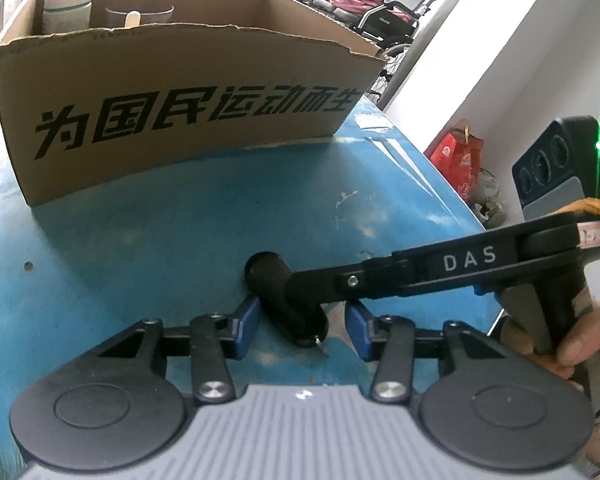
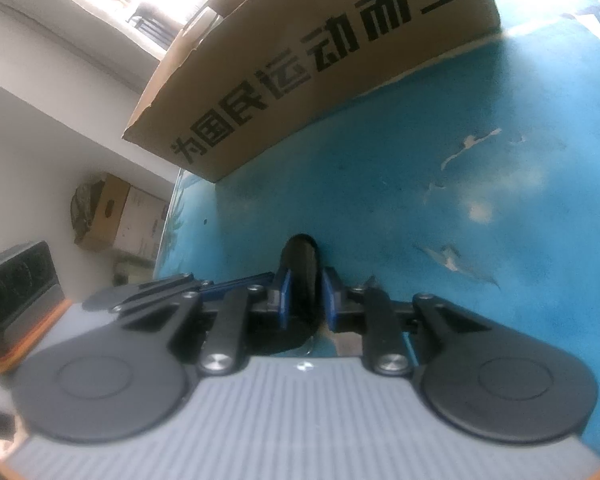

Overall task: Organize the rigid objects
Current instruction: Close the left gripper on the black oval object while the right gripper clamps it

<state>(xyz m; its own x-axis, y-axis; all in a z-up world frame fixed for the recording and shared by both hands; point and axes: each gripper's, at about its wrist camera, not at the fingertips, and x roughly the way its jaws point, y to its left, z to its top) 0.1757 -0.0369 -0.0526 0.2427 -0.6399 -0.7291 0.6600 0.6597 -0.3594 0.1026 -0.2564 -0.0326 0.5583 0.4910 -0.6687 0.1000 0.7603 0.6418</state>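
Observation:
A short black cylindrical handle [image 1: 266, 276] with a small metal tip lies on the blue table [image 1: 140, 240] in front of a cardboard box [image 1: 180, 120] printed with black characters. My right gripper [image 1: 300, 292] reaches in from the right and is shut on the handle; in the right wrist view its blue pads [image 2: 285, 298] press both sides of the handle [image 2: 300, 256]. My left gripper [image 1: 302, 316] straddles the same handle from the near side. Its blue pads [image 1: 246, 320] stand apart, and the right one is clear of the handle. Inside the box stand a white jar [image 1: 66, 8] and a clear container [image 1: 140, 14].
A hand [image 1: 588, 340] holds the right gripper's grip at the table's right edge. Off the table to the right are a red bag [image 1: 458, 160] by a white wall and a wheelchair [image 1: 388, 12] farther back. Cardboard boxes [image 2: 128, 216] sit on the floor past the left edge.

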